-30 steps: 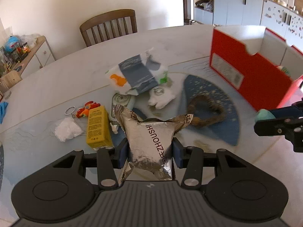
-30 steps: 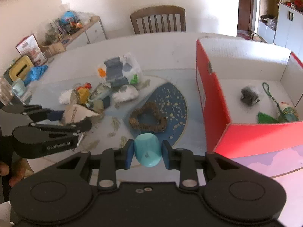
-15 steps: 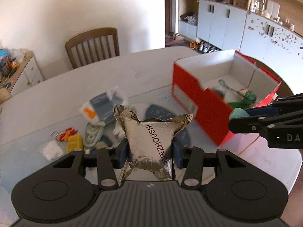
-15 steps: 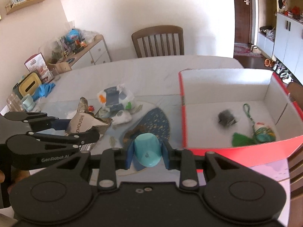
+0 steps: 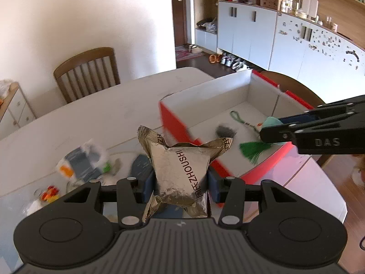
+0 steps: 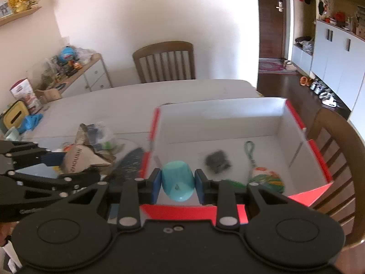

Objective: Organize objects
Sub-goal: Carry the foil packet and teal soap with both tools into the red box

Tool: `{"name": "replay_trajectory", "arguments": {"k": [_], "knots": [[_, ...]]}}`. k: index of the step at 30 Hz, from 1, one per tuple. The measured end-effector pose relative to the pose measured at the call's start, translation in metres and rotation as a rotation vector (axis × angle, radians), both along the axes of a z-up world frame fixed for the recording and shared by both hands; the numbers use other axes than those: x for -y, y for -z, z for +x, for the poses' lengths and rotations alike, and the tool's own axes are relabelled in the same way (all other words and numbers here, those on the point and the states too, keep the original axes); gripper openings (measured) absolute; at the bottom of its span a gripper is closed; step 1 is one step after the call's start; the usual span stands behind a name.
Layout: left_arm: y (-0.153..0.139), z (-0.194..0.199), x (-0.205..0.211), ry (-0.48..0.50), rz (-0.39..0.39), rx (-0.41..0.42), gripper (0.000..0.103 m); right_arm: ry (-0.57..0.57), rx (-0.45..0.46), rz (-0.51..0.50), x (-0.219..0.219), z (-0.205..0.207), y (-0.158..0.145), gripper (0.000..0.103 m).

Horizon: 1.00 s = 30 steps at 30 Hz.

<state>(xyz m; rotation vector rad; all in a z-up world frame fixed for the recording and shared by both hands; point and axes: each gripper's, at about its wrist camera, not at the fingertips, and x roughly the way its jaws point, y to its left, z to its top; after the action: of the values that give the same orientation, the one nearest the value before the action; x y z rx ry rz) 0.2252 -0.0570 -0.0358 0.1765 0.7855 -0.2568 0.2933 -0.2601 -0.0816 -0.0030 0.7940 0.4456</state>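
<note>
Left wrist view: both grippers loaded, near the red box [image 5: 182,127].
Left gripper [image 5: 181,182] has its fingers pinched on a crinkled foil packet [image 5: 182,171], over the table beside the box's near wall; right gripper [image 6: 178,182] has its fingers clamped on a teal cup [image 6: 178,180] at the box rim. Risks, as judged: slick foil slipping out short of the box; grippers, close together, colliding; cup landing on the green tassel charm [image 6: 262,175] and rolling.

We see the red box [image 6: 320,157] open on top, its left floor bare, a grey lump [image 6: 217,158] and tasselled ornament [image 6: 265,175] crowding the right.
</note>
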Motion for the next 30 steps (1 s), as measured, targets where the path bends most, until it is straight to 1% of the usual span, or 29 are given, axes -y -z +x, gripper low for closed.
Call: {"name": "replay_trajectory", "arguments": {"k": [7, 14, 21, 24, 30], "knots": [[-0.003, 0.034, 0.041, 0.032, 0.022, -0.009, 0.047, 0.014, -0.009, -0.018, 0.033, 0.037, 0.006, 0.029], [0.005, 0.067, 0.082, 0.057, 0.044, -0.069, 0.047, 0.002, -0.026, -0.046, 0.051, 0.076, 0.014, 0.029], [0.03, 0.095, 0.107, 0.03, 0.101, -0.148, 0.047, -0.025, -0.073, -0.067, 0.053, 0.108, 0.033, 0.029], [0.042, 0.106, 0.117, 0.034, 0.131, -0.187, 0.047, -0.052, -0.106, -0.079, 0.047, 0.119, 0.04, 0.029], [0.067, 0.128, 0.128, 0.02, 0.167, -0.274, 0.047, -0.082, -0.185, -0.107, 0.037, 0.14, 0.059, 0.029]]}}
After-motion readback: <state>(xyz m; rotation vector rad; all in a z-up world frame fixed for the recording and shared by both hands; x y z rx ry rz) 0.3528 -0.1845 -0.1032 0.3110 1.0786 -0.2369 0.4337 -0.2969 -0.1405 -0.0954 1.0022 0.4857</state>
